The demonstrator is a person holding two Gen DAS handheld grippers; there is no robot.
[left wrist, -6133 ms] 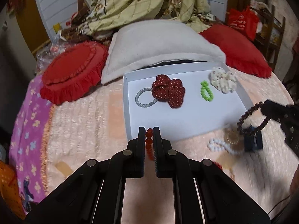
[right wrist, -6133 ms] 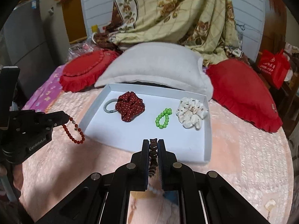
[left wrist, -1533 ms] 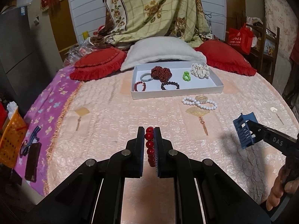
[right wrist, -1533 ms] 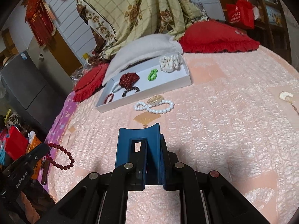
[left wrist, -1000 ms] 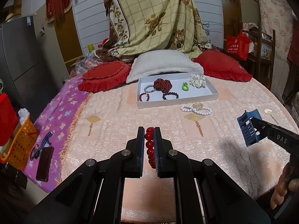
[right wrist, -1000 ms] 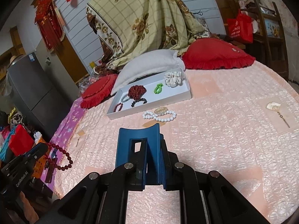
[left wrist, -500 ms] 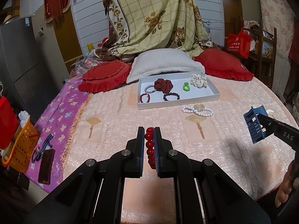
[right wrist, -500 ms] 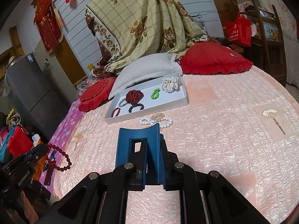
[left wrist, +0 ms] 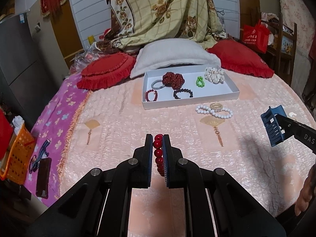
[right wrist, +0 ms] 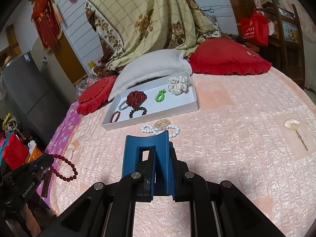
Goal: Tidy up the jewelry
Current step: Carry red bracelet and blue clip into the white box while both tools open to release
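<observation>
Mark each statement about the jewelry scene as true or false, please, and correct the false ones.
1. The left gripper is shut on a red bead bracelet. True.
2. The right gripper is empty. False: it is shut on a blue hair claw clip.
3. The white bead necklace lies inside the white tray. False: it lies on the bedspread in front of the tray.
4. A green bead bracelet lies in the tray. True.
5. The cream scrunchie lies outside the tray. False: it lies in the tray's far right corner.

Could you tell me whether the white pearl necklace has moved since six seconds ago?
No. The white pearl necklace still lies on the bedspread just in front of the white tray, by its near edge.
</observation>
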